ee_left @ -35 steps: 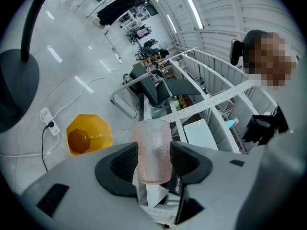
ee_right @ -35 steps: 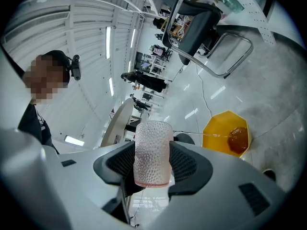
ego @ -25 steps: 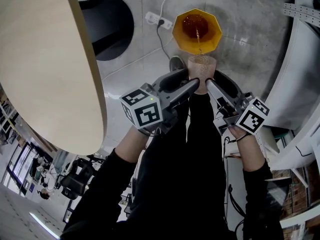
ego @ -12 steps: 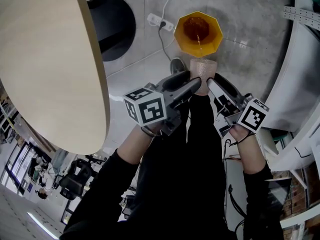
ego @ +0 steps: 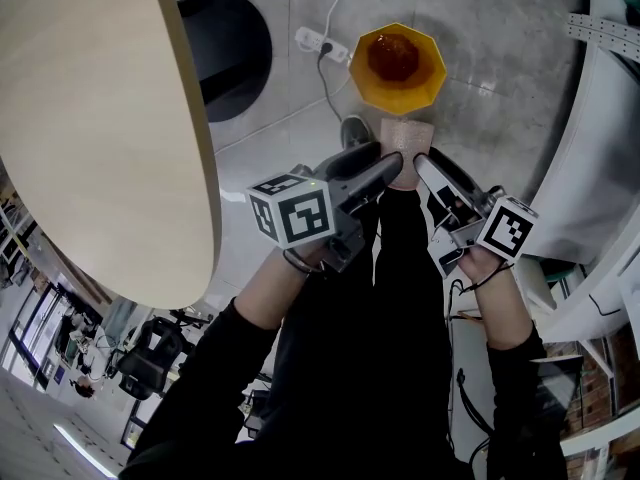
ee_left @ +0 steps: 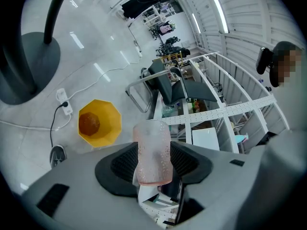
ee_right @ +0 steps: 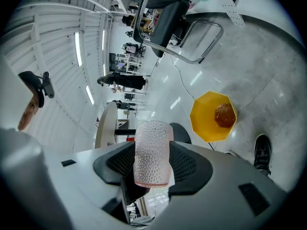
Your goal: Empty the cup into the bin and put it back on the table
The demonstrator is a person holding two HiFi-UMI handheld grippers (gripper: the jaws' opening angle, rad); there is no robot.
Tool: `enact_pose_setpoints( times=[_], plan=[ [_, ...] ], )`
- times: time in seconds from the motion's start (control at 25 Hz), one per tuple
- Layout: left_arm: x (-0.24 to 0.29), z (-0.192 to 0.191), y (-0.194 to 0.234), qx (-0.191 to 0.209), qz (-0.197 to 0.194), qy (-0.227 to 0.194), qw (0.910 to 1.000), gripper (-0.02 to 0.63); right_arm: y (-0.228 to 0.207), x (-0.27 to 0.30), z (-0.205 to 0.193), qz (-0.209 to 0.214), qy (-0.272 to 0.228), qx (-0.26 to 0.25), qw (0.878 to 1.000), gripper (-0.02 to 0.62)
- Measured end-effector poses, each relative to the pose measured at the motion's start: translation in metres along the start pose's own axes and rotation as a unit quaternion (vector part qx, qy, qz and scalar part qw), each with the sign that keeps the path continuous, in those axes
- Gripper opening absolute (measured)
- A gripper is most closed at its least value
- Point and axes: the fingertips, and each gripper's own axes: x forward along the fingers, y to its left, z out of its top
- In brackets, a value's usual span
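A pink dimpled cup (ego: 406,140) hangs above the floor just short of the yellow octagonal bin (ego: 362,76), which holds brown liquid. My left gripper (ego: 387,168) and my right gripper (ego: 419,164) meet at the cup from either side. In the left gripper view the cup (ee_left: 153,152) stands pinched between the dark jaw pads, and the bin (ee_left: 109,129) lies to the left beyond it. The right gripper view shows the same cup (ee_right: 152,153) clamped between its jaws, with the bin (ee_right: 201,121) to the right. No liquid runs from the cup.
The round wooden table (ego: 90,118) fills the left of the head view, its black base (ego: 225,48) on the floor behind it. A power strip (ego: 318,42) and cable lie near the bin. A shoe (ego: 352,128) is under the cup. White framework (ego: 600,138) stands at right.
A thin stream of brown liquid ran from the cup into the bin in both earlier frames; now it has stopped. The grippers and cup have barely shifted.
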Motion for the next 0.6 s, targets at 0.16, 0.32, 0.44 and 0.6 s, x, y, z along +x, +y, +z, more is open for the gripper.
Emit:
enact_pose_setpoints(
  times=[0.16,0.32,0.44,0.6],
  plan=[
    [0.001,-0.001,0.001,0.001,-0.001,0.002,1.0000,0.224,-0.002,0.000,0.000,0.000,0.002,-0.004,1.000,0.232],
    [0.002,-0.003,0.001,0.001,-0.002,0.004,1.0000,0.224,-0.005,-0.002,-0.001,-0.003,0.002,0.000,1.000,0.232],
    [0.002,-0.002,0.001,0.004,-0.004,0.006,1.0000,0.224,-0.007,-0.003,-0.003,-0.009,0.004,0.004,1.000,0.232],
    [-0.003,-0.003,-0.008,0.009,-0.007,0.007,0.9999,0.224,0.006,-0.006,-0.001,-0.001,0.009,-0.019,1.000,0.232]
  ],
)
